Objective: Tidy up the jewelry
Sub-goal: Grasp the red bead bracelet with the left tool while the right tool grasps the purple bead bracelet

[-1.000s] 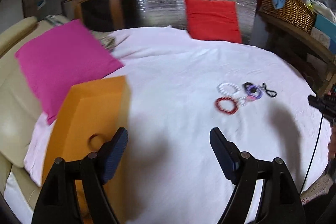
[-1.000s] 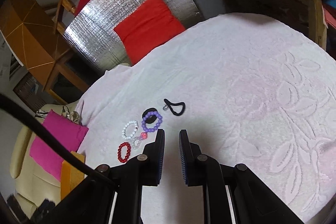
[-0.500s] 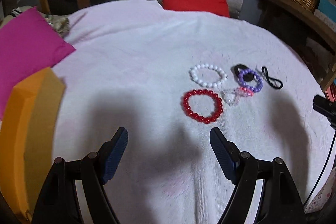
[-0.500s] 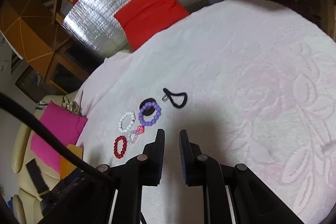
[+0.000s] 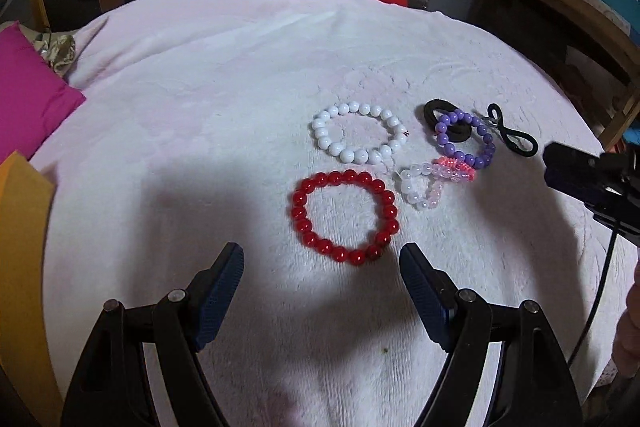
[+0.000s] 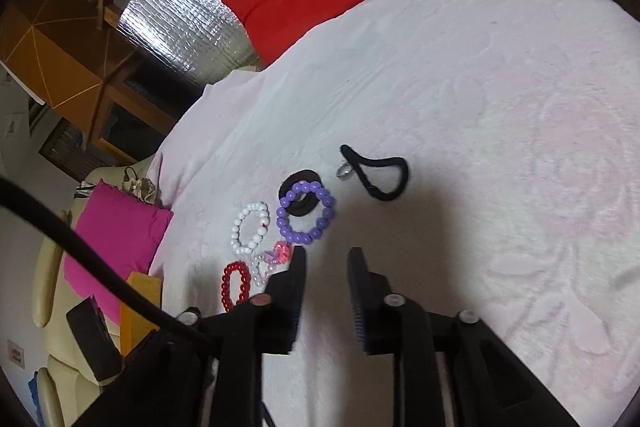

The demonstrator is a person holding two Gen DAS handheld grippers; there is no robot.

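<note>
- Jewelry lies in a loose cluster on the pale pink embossed blanket (image 5: 200, 107) covering the bed: a red round-bead bracelet (image 5: 345, 217) nearest my left gripper (image 5: 322, 277), a white bead bracelet (image 5: 359, 132) just beyond it, a small clear-and-pink bead bracelet (image 5: 424, 187), and a purple bead bracelet (image 6: 306, 213) overlapping a black hair tie (image 6: 300, 199).
- A thin black cord with a silver charm (image 6: 376, 173) sits a little apart from the cluster.
- My left gripper hovers spread wide with nothing between its jaws, the red bracelet just ahead.
- My right gripper (image 6: 326, 271) is opening, nothing between its jaws, aimed near the purple bracelet.
- I judge this the approach before a first pick; next I must lower onto a bead strand and pinch it cleanly.
- An orange flat box (image 5: 22, 267) sits at the bed's left edge; I cannot see any contents.
</note>
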